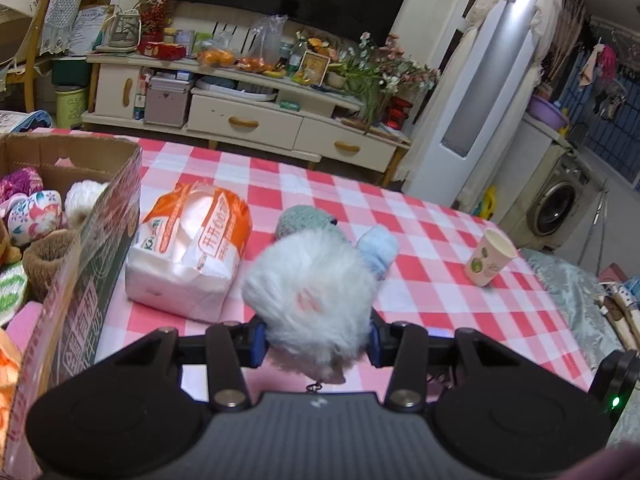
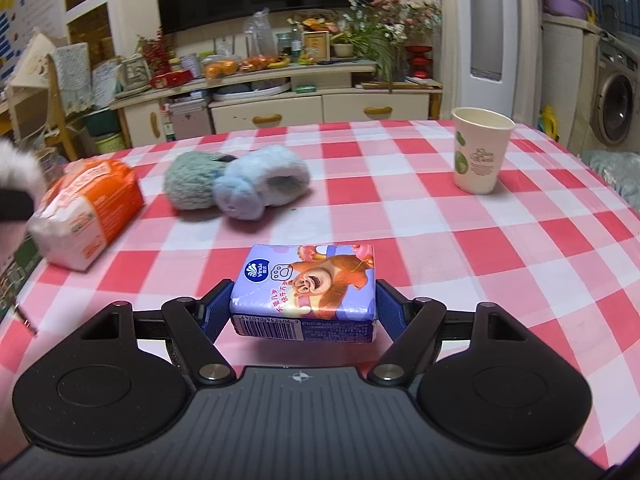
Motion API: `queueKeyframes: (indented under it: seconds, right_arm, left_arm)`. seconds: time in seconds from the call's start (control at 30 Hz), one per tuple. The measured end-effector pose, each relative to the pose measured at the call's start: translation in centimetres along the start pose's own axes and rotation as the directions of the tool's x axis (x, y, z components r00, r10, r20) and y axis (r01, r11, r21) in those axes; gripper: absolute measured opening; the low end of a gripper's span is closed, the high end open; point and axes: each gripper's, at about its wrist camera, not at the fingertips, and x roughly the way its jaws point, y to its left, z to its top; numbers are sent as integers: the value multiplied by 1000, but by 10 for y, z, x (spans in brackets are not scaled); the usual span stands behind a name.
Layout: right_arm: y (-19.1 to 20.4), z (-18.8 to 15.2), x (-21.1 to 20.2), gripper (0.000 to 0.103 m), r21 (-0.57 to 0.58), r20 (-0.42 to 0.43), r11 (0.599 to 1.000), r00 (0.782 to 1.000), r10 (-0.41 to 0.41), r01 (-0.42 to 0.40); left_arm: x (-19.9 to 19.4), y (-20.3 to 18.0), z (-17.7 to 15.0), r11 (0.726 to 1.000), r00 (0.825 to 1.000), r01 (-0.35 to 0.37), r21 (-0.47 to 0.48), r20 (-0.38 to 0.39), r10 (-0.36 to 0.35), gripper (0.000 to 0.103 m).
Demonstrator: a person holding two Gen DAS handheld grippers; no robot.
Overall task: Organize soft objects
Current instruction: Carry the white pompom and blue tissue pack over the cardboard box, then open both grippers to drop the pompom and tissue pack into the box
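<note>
Left gripper (image 1: 316, 340) clamps white fluffy toy (image 1: 310, 296) above table; right gripper (image 2: 304, 308) grips tissue pack (image 2: 306, 292). Orange pack (image 1: 192, 248), blue plush (image 2: 240, 184), paper cup (image 2: 480, 150) ahead. Cardboard box (image 1: 92, 240) at left holds soft items.

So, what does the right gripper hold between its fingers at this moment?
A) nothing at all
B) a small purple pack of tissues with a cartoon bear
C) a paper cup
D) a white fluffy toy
B: in the right wrist view the right gripper is closed on the purple tissue pack, while the paper cup stands apart on the table.
</note>
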Motion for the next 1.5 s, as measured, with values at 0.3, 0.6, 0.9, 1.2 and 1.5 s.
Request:
queueKeyframes:
  seconds: [0.3,0.6,0.9,1.2,1.5]
  right_arm:
    - [32,6,-21,92,-53,15,997,998,58,-57]
    - [77,27,-44,92,-126,62,985,990,129,-120]
    - [144,60,-62,93,-230,115,945,958,263,-232]
    - [215,88,-69,93,-346,130,869,899,417,-354]
    - [265,94,-45,93,-424,54,798,868,494,-428]
  left_arm:
    - [-26,9,10,998,996,59,4,60,-59,44]
    - [-55,34,24,998,987,57,-35,150,-51,45]
    - [-85,74,35,993,971,18,-116,241,11,45]
    - [-113,118,40,973,937,-82,-217,317,150,45]
    - [-117,161,31,939,930,-180,-292,261,259,46]
